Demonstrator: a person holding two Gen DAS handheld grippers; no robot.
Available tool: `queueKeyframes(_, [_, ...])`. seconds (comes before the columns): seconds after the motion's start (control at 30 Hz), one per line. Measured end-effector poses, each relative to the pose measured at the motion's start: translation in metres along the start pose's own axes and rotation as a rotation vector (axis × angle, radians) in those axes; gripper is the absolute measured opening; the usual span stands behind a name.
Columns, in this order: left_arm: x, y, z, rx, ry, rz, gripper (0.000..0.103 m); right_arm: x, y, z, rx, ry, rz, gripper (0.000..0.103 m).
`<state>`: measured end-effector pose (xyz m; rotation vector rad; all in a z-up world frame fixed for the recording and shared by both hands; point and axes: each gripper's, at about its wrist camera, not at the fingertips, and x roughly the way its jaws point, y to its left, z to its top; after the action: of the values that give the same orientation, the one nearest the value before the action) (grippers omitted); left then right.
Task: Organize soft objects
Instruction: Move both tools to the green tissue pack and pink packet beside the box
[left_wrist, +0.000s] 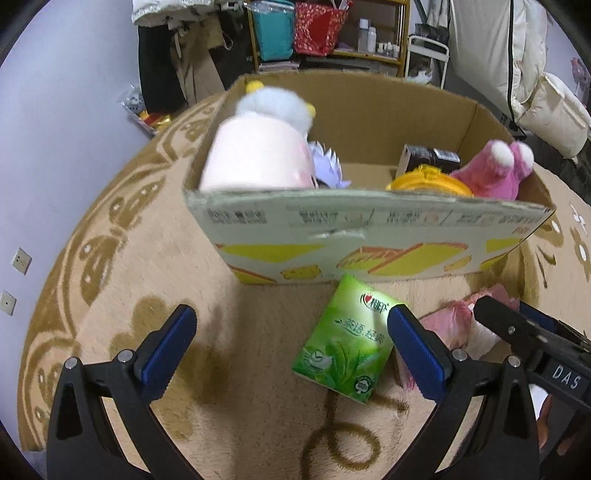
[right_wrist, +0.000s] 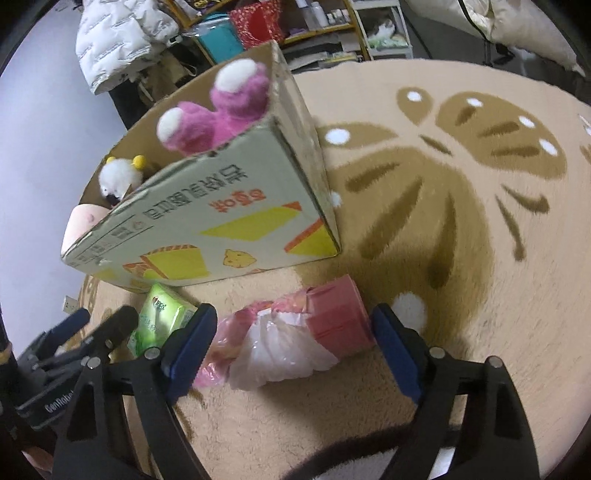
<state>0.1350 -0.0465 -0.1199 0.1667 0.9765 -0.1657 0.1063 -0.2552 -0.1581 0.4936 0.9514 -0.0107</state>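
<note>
Lying on the beige carpet (right_wrist: 424, 258) with brown leaf patterns, the soft objects of the task are close to the front wall of a cardboard box (left_wrist: 369, 236). One is a green tissue pack (left_wrist: 345, 341), a flat soft packet with glossy wrapping, printed leaves and white characters. It rests on the carpet just before the bottom edge of the box, a little tilted. Beside it is a pink plastic bundle (right_wrist: 295, 332): a pink roll with ribbed sides, and from one end a crumpled white and pink film comes out.

The left gripper (left_wrist: 291, 347) hangs over the carpet with its blue fingers wide apart; the green pack lies between them, next to the right finger, and it cannot be told whether that finger touches it. The right gripper (right_wrist: 293, 345) also has its blue fingers spread wide, one at each side of the pink bundle; whether a pad touches the wrapping cannot be told.

Inside the box, a pink plush toy (right_wrist: 218, 110) with white paws leans in one corner, and a white fluffy toy (left_wrist: 275, 105) with yellow knobs sits above a pale pink cushion (left_wrist: 255, 158) at the opposite end.
</note>
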Motion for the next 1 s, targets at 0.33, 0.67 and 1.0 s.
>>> queueKeyframes(0.33, [0.02,-0.011,-0.005,0.017,0.051,-0.009,0.102,0.011,-0.003,-0.002,-0.006,0.03,-0.02,0.09])
queueKeyframes(0.67, [0.034,-0.006,-0.005,-0.007,0.087,-0.044,0.102,0.015,-0.001,0.001,0.021,0.084,-0.037,0.091])
queueKeyframes(1.0, [0.048,0.012,-0.005,-0.035,0.114,-0.075,0.102,0.016,-0.006,0.003,0.047,0.079,-0.007,0.091])
